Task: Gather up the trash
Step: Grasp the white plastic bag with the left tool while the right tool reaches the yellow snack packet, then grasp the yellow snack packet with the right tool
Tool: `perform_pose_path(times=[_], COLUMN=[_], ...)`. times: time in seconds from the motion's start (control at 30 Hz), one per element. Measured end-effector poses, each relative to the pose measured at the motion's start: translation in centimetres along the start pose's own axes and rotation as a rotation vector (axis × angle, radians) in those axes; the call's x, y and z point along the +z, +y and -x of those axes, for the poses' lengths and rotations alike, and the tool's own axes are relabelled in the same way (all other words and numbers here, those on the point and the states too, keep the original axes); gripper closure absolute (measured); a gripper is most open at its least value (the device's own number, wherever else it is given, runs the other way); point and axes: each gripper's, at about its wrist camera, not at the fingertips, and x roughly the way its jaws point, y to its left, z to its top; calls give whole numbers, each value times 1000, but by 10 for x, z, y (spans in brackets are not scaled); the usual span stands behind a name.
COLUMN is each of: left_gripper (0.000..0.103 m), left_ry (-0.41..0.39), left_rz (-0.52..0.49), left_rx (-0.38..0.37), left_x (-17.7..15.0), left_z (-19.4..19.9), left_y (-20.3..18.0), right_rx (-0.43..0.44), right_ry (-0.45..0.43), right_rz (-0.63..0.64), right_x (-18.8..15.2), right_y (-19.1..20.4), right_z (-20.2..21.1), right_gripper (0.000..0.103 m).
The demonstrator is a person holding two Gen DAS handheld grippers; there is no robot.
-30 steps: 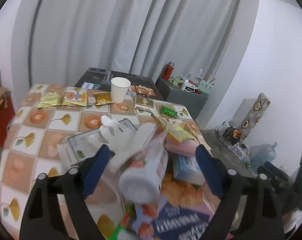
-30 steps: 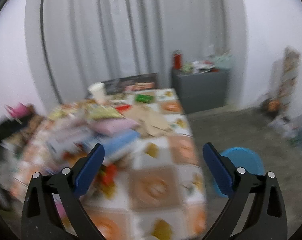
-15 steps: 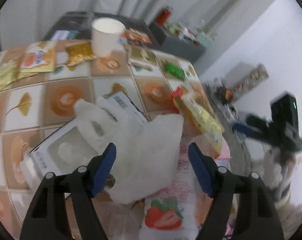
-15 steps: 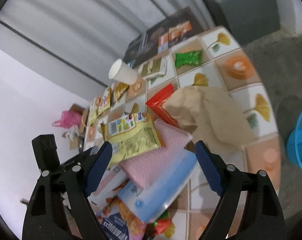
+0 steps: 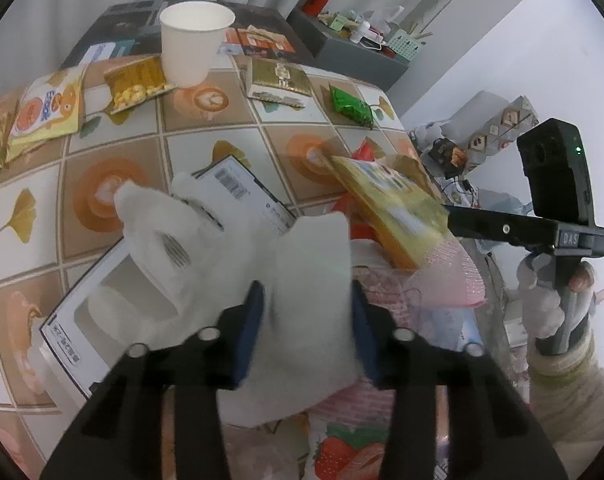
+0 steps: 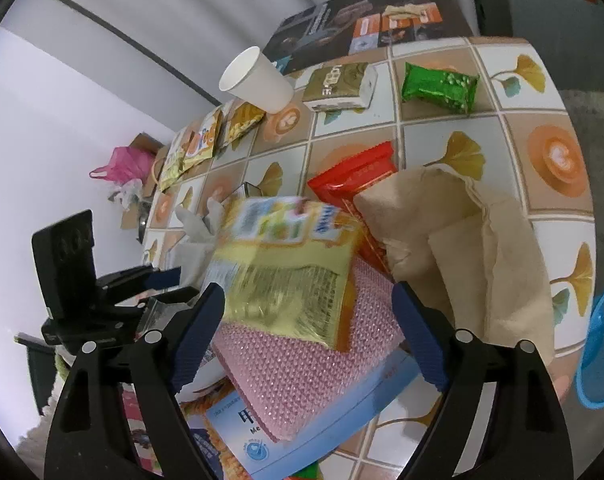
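Observation:
A heap of trash lies on the tiled tablecloth (image 5: 34, 208). My left gripper (image 5: 306, 288) points down into the heap, and its jaws are closing, with both pads against a crumpled white plastic bag (image 5: 302, 264). My right gripper (image 6: 306, 292) hangs over a yellow snack packet (image 6: 286, 276) that rests on a pink mesh pad (image 6: 302, 372). Its jaws are closing slightly, but they still stand wide and the pads are clear of the packet. In the left wrist view the right gripper (image 5: 450, 216) reaches the yellow packet (image 5: 390, 204) from the right.
A white paper cup (image 5: 194, 40), a gold box (image 5: 280, 80) and a green packet (image 5: 350, 106) sit at the far end. A windowed white box (image 5: 82, 312) lies left of the bag. A red packet (image 6: 358, 176), beige cloth (image 6: 482, 248) and blue bin (image 6: 602, 344) are right.
Both grippers tipped down and came in over the heap. The left jaws narrowed around the white bag. The right gripper closed in on the yellow packet, its jaws a little narrower.

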Motion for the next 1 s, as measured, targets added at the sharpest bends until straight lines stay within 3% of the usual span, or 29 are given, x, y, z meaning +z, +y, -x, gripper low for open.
perform_pose_path(times=[0.17,0.43,0.63,0.8,0.87,0.93,1.0], left_gripper=[77,89,91,92,92,92,92], left_ry=[-17,-113,-219,-298,-316,-320,-316], left_rz=[-3,-23,-55,-67,-63,-61,-54], left_rx=[13,50,93,101,105,103,100], left_x=[-2,-1,0,2,2,3,2], left_z=[3,21,42,60,64,65,62], left_y=[2,-2,-9,-10,-10,-11,-10], right_rx=[-8,0,8,12,6,9,-13], right_ry=[15,5,-58,-110,-103,-94,-72], right_rz=[-22,-43,-48,-36,-52,-69,-60], right_x=[3,8,13,18,22,25,30], right_y=[-6,-9,-7,-1,0,0,5], right_z=[0,3,15,30,31,29,24], right_gripper=[42,87,102,103,95,67,53])
